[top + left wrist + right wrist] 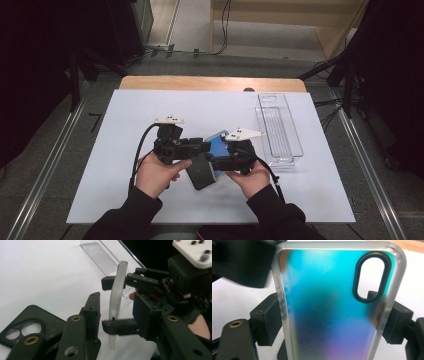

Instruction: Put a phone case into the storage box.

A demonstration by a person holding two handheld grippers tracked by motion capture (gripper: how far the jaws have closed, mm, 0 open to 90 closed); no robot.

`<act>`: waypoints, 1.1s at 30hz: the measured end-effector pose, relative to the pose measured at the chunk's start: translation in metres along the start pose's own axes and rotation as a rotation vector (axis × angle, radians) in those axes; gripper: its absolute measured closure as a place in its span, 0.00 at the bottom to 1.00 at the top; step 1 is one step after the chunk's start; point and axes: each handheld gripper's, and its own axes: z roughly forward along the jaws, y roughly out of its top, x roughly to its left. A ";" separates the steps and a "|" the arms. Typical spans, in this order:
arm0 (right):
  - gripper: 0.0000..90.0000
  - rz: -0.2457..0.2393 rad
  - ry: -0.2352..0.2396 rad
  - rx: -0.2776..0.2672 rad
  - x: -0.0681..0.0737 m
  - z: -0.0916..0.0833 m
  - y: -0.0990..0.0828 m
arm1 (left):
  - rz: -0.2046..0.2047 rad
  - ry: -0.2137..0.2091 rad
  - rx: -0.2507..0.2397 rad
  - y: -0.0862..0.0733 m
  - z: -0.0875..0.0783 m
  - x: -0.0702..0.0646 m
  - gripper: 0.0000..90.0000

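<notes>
A blue iridescent phone case (218,141) with a frosted clear rim and an oval camera cutout (372,277) is held on edge above the table. My right gripper (332,322) is shut on it, one pad on each long side. In the left gripper view the case (117,285) shows edge-on between the right gripper's two fingers (117,326). My left gripper (117,313) stands open, its jaws either side of the case's rim without pressing on it. A black phone case (201,176) lies flat on the table below both grippers, and its camera holes (23,330) face up.
A clear plastic tray (278,127) stands at the right of the white table top (125,120), also in the left gripper view as a ribbed clear tray (100,257). The wooden table edge (210,83) runs along the back. Both hands (157,175) are close together near the front.
</notes>
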 end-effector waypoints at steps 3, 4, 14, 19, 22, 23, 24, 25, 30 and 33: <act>0.18 0.008 -0.001 -0.001 -0.007 -0.001 0.001 | 0.013 -0.021 0.016 0.000 -0.003 0.000 0.54; 0.18 0.014 0.007 -0.005 -0.009 -0.002 0.002 | 0.020 -0.035 0.017 0.001 -0.004 0.001 0.52; 0.18 -0.026 0.119 -0.005 -0.031 -0.011 0.010 | 0.144 -0.102 0.061 -0.010 -0.012 0.023 0.34; 0.18 -0.047 0.178 -0.007 -0.038 -0.017 0.012 | 0.200 -0.088 0.061 -0.018 -0.013 0.030 0.34; 0.18 -0.063 0.205 0.003 -0.040 -0.020 0.013 | 0.226 -0.087 0.062 -0.023 -0.013 0.034 0.34; 0.18 -0.068 0.211 0.004 -0.041 -0.020 0.014 | 0.238 -0.091 0.057 -0.026 -0.014 0.035 0.34; 0.18 -0.074 0.221 0.005 -0.042 -0.021 0.015 | 0.242 -0.090 0.060 -0.027 -0.014 0.036 0.34; 0.18 -0.076 0.226 0.008 -0.043 -0.022 0.016 | 0.244 -0.085 0.059 -0.028 -0.015 0.037 0.34; 0.18 -0.078 0.261 0.019 -0.047 -0.025 0.018 | 0.282 -0.068 0.060 -0.037 -0.017 0.040 0.34; 0.18 -0.084 0.281 0.017 -0.049 -0.027 0.019 | 0.285 -0.068 0.055 -0.041 -0.021 0.042 0.33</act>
